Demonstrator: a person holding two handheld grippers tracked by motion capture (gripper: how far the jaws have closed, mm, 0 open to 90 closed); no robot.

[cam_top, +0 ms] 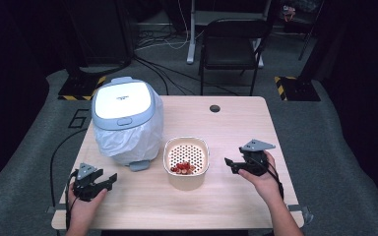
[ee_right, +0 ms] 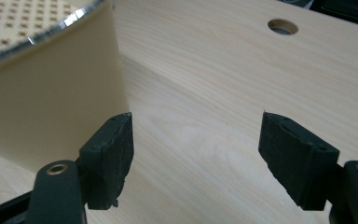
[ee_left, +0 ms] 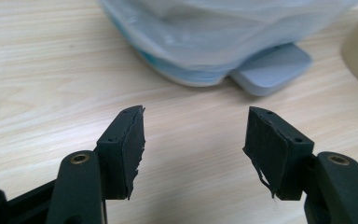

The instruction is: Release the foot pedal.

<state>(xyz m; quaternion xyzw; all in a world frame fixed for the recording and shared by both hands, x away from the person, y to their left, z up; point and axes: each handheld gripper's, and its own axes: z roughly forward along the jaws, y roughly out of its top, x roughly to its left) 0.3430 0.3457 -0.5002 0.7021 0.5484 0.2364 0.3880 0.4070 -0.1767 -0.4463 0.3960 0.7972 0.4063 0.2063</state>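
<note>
A cream strainer bowl [cam_top: 186,163] with a perforated insert holds small red pieces [cam_top: 182,168] at the table's middle. Left of it stands a small pedal bin [cam_top: 126,120] with a white liner and a blue-grey lid. Its pedal [ee_left: 271,69] and lined base [ee_left: 205,37] lie ahead in the left gripper view. My left gripper [cam_top: 107,180] [ee_left: 195,144] rests open near the front left edge, jaws empty. My right gripper [cam_top: 230,163] [ee_right: 196,154] is open just right of the bowl, whose wall [ee_right: 51,102] stands by its left jaw.
The wooden table [cam_top: 226,201] has a round cable hole [cam_top: 215,108] [ee_right: 282,26] at the back. A black chair [cam_top: 231,46] stands behind the table, with cables on the grey floor. Bare wood lies between the grippers at the front.
</note>
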